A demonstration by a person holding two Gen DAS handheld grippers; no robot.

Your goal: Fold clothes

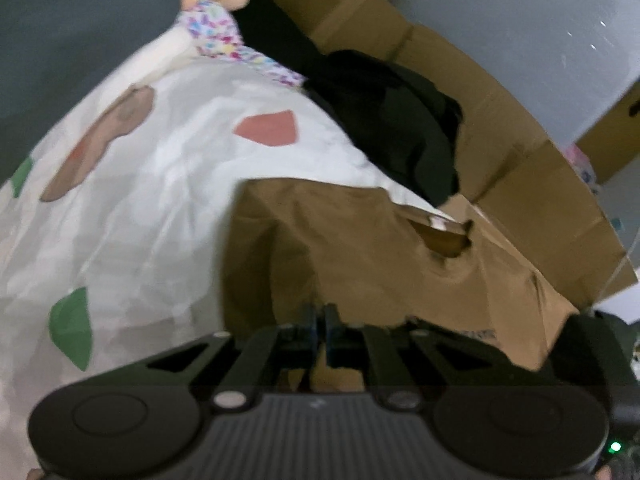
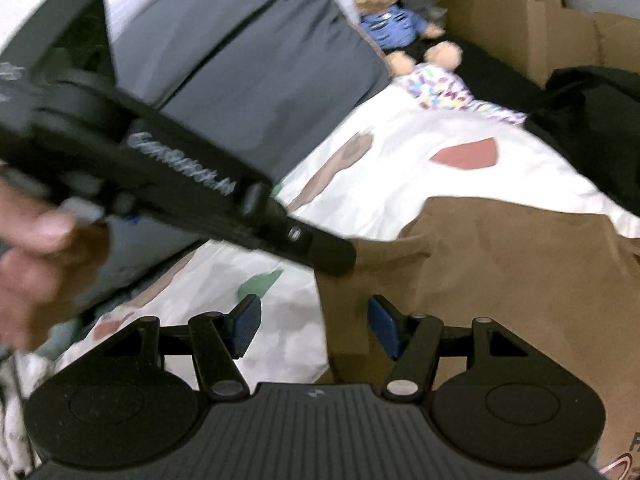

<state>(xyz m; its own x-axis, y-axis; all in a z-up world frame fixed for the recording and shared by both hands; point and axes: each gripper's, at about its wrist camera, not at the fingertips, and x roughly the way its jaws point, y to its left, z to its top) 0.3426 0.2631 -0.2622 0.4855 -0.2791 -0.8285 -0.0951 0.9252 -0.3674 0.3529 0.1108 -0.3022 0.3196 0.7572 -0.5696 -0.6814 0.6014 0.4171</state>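
Black fingers of the left gripper (image 1: 320, 320) sit right in front of its camera, pressed tight together. They seem to pinch the near edge of the brown shirt (image 1: 380, 248), but the picture is blurry, so I cannot be sure how much cloth is caught.

From the right wrist view, the right gripper (image 2: 314, 326) has its jaws standing wide apart, with nothing between the blue pads (image 2: 246, 322). The shirt's edge lies just ahead of it and a bit to its right. The left gripper crosses that view from the upper left, and its tip touches the shirt's edge. A blurry hand (image 2: 28, 256) holds it.

The shirt lies spread on the white bed cover (image 1: 160, 168) with red and green shapes. Its neck hole (image 1: 440, 240) is ahead and to the right of the left gripper. No neat fold shows yet, so I think the folding has just begun. Most of it is left to do.

Farther off are a black pile of clothes (image 1: 400, 128), cardboard boxes (image 1: 520, 152) and a teddy bear (image 2: 396, 20).
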